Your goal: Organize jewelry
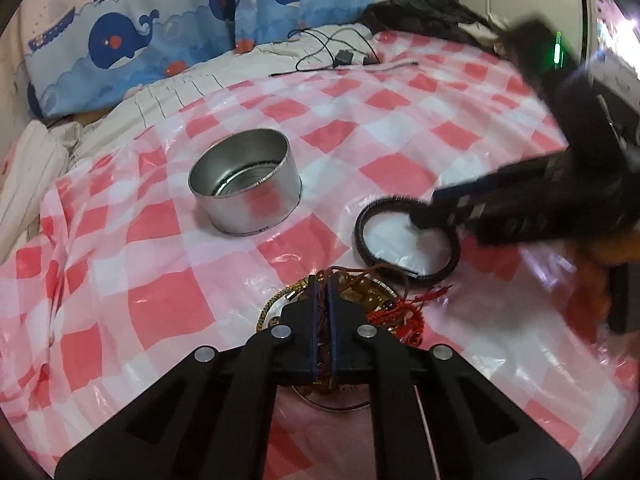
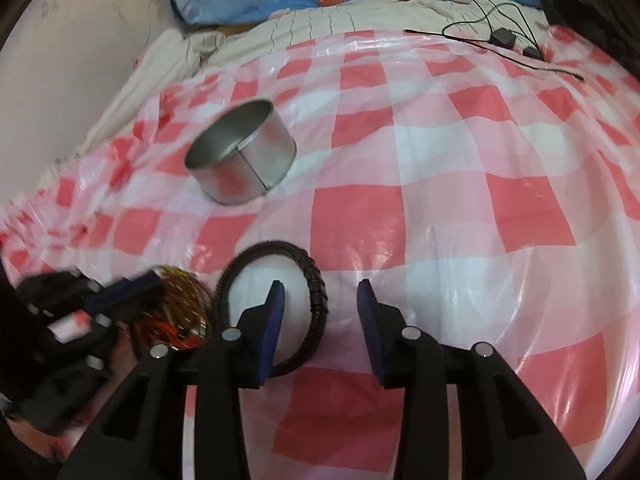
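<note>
Black-fingered, the left claw (image 1: 322,292) is pinched tight on the heap of gold chain and red cord jewelry (image 1: 384,308) nearest the camera, a grip that looks meant for lifting it. Just beside it the right claw (image 2: 320,300) stands parted astride one side of the black braided bracelet (image 2: 316,280), not yet clasping it, probably lining up a grip. Farther off, the empty silver tin (image 1: 244,188) waits upright on the red-checked plastic sheet (image 1: 400,120) over the bed, the likely destination. No readable writing shows anywhere.
</note>
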`<state>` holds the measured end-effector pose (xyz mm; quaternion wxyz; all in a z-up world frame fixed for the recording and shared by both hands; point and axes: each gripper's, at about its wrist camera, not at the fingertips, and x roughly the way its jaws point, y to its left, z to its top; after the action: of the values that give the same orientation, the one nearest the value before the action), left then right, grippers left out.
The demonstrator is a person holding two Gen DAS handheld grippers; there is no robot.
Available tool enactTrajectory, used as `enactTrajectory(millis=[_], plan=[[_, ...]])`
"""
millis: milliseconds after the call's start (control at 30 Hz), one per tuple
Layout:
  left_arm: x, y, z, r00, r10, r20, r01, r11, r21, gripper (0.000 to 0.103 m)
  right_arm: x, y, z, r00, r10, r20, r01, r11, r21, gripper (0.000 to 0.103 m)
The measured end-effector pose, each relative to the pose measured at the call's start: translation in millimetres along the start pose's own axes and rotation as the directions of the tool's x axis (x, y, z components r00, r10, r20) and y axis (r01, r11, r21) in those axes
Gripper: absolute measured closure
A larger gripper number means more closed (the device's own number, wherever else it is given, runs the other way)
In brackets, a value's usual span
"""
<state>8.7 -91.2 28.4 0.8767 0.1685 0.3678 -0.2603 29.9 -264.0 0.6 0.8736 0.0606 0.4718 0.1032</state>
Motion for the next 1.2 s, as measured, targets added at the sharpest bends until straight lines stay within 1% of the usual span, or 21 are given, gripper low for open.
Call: enactTrajectory(millis=[33,67,100,267,333,533,600,700,833,1033,1200], plan=[[-5.6,3.3,1.6,1.000,-0.021,0.015,0.021,1.000,-0.021,0.099,0.7,3.6,-0.9,1.000,-0.021,0.003,0.021,0.999,-0.028,0.078],[-8.4,5.6,2.9,0.999,-0.032,0.024,0.033,0.999,-0.032,0.099,1.0,6.7,-1.6,1.000,-0.017,0.005,0.018,0.999,-0.047,0.088],[-13.0,8.0,3.9,0.998,-0.047,0.038,0.049,0.998,-0.046,0.099,0.5,7.3,-2.2,1.000,-0.013,0.006,0.013,0.999,-0.049,0.093],[-27.9,20.0,7.7,0.992,-0.079,0.094,0.089,0.990,-0.109,0.100,-8.2,6.2,-0.7,0.999,0.012,0.041,-0.011,0.999,-0.036,0.093],[-33.6,25.9,9.4,0.988,-0.094,0.120,0.110,0.984,-0.139,0.100,-14.5,1.6,1.4,0.997,0.048,0.062,-0.047,0.999,-0.003,0.093],[-46.7,42.4,10.4,0.978,-0.103,0.181,0.141,0.966,-0.216,0.100,-24.5,-5.3,9.5,0.984,0.146,0.102,-0.153,0.986,0.069,0.093],[-47.3,41.9,11.6,0.981,-0.077,0.177,0.113,0.972,-0.206,0.100,-25.1,-4.9,9.8,0.984,0.147,0.105,-0.154,0.985,0.070,0.093],[-39.7,40.9,9.9,0.989,-0.039,0.146,0.068,0.978,-0.199,0.100,-25.2,-2.5,9.6,0.982,0.156,0.109,-0.164,0.984,0.064,0.093],[-37.4,37.5,10.0,0.992,0.012,0.126,0.010,0.985,-0.173,0.100,-28.3,0.5,9.5,0.978,0.164,0.127,-0.172,0.984,0.055,0.093],[-40.4,46.8,18.3,0.988,0.001,0.153,0.031,0.978,-0.207,0.100,-34.6,6.4,18.4,0.971,0.164,0.174,-0.173,0.984,0.036,0.093],[-37.4,58.7,48.6,0.980,-0.006,0.200,0.051,0.974,-0.222,0.100,-33.3,5.6,37.4,0.968,0.154,0.200,-0.163,0.986,0.026,0.093]])
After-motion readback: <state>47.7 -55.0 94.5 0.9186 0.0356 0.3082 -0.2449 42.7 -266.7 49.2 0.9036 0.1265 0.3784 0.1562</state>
